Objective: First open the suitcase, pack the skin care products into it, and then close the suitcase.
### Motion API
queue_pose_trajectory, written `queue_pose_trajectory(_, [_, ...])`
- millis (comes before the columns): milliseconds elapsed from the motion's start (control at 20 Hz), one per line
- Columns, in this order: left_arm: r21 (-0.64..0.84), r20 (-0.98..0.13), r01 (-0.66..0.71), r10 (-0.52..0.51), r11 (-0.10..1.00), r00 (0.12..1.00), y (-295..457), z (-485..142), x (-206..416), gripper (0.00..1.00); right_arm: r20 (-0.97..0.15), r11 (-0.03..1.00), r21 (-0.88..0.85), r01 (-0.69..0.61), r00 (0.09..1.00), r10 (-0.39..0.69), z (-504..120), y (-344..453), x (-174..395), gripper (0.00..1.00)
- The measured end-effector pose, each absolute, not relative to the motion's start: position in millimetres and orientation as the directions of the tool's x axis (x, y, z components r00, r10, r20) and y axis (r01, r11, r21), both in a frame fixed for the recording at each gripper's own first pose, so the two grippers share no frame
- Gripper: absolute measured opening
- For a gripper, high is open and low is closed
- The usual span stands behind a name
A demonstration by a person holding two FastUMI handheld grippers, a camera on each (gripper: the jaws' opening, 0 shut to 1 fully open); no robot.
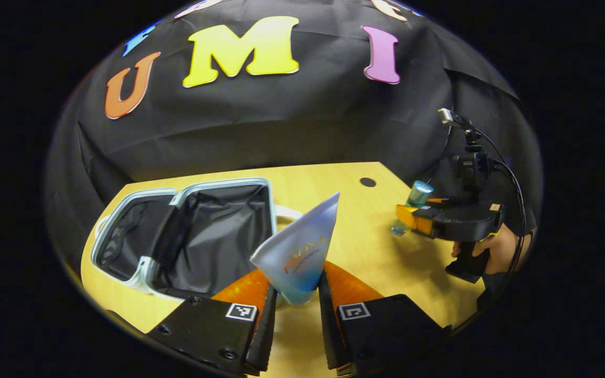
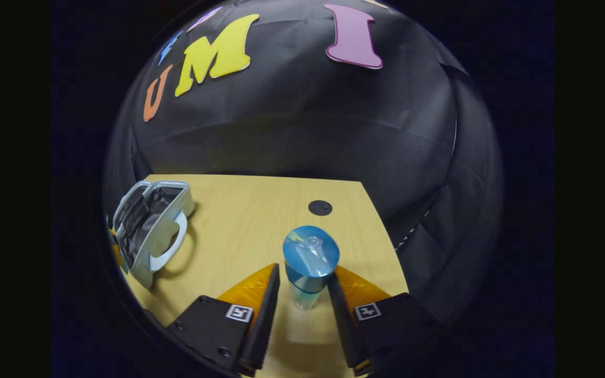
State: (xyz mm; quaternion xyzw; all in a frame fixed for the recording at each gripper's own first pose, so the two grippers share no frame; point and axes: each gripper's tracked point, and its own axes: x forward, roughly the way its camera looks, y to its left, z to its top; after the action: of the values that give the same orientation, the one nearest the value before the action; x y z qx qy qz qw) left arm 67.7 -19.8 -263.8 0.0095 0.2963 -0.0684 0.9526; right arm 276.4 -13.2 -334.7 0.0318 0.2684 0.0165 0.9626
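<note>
Left gripper view, nearest: left gripper [image 1: 297, 315], both fingers pressed against the lower end of a frosted blue-white tube [image 1: 301, 252], clenched on it; the tube rises tilted, flat crimped end up and to the right. Beyond it, left of centre on the wooden table [image 1: 355, 236], the suitcase [image 1: 187, 236] lies open, both dark-lined halves spread flat, pale blue rim, white handle on its right side. Far right: the right gripper [image 1: 413, 216], held by a hand [image 1: 497, 247], with a small blue bottle [image 1: 413, 207] between its fingers.

Right gripper view, nearest: blue-capped clear bottle [image 2: 308, 265] upright between the fingers, both pads touching its sides, grasped. Further left, the suitcase [image 2: 150, 231] edge-on. Far centre, a dark round hole [image 2: 320, 207] in the table [image 2: 250, 210].
</note>
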Motion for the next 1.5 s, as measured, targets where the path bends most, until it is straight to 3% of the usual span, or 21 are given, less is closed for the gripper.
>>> queue_pose_trajectory(200, [0.005,-0.619,0.045,-0.032,0.999,0.784,39,-274,60,0.42,-0.532,0.997,0.071,0.010,0.846,0.029,-338,-14,272,0.39])
queue_pose_trajectory(350, [0.037,-0.648,0.002,0.022,0.999,0.761,78,-278,70,0.42,-0.547,0.996,0.080,0.027,0.837,0.021,-331,-7,254,0.36])
queue_pose_trajectory(800, [0.069,-0.748,-0.023,0.067,0.997,0.661,133,-320,121,0.42,-0.530,0.997,0.042,-0.066,0.844,0.078,-249,64,134,0.36])
queue_pose_trajectory(1150, [0.100,-0.850,0.039,0.064,0.994,0.523,137,-363,125,0.42,-0.524,0.997,0.081,0.008,0.851,0.036,-219,97,74,0.36])
queue_pose_trajectory(1500, [0.136,-0.846,0.076,0.076,0.988,0.527,143,-369,141,0.42,-0.544,0.998,0.057,0.036,0.839,0.001,-214,108,56,0.36])
